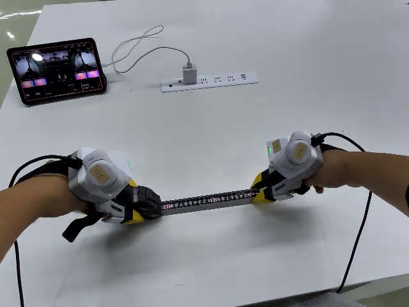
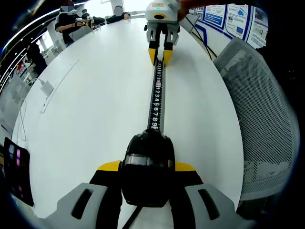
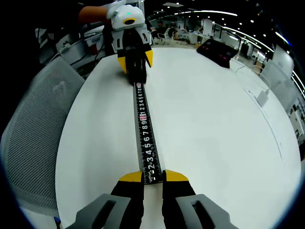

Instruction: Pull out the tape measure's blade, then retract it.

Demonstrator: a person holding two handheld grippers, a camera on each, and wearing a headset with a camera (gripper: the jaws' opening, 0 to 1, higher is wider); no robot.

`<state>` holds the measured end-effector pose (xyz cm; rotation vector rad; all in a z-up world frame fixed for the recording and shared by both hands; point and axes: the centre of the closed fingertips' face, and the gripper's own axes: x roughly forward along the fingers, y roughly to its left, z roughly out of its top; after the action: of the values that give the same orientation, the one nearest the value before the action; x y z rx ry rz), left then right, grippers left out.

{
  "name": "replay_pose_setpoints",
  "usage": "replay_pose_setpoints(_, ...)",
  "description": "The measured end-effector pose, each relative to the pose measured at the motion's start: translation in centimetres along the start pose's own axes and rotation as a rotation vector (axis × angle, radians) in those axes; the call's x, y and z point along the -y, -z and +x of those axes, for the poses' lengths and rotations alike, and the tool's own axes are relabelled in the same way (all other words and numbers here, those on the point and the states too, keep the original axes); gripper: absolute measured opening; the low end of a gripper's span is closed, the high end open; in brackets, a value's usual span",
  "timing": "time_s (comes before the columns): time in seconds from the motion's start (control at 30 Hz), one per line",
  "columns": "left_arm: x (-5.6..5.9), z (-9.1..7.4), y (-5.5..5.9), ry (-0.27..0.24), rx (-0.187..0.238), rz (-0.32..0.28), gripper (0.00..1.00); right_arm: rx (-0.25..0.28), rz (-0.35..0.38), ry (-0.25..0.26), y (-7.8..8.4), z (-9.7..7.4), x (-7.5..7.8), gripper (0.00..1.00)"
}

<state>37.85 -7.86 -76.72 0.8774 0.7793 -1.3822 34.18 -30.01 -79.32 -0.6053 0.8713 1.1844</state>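
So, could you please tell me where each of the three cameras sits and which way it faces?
Head view: on the person's headset, looking forward and down at the white workbench; both forearms show, with the left gripper and right gripper.
Left gripper view: rides that gripper, looking along its fingers past the black tape measure case toward the right gripper.
Right gripper view: rides that gripper, looking along the dark numbered blade at the left gripper.
Shared: both gripper views show the blade from opposite ends.
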Motion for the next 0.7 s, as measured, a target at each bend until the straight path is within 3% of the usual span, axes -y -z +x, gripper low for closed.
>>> replay_pose_setpoints(0.7, 0.05, 0.00, -0.05, -0.002, 0.000, -0.001, 0.33, -0.002, 0.014, -0.001, 0.73, -0.80, -0.07, 0.10)
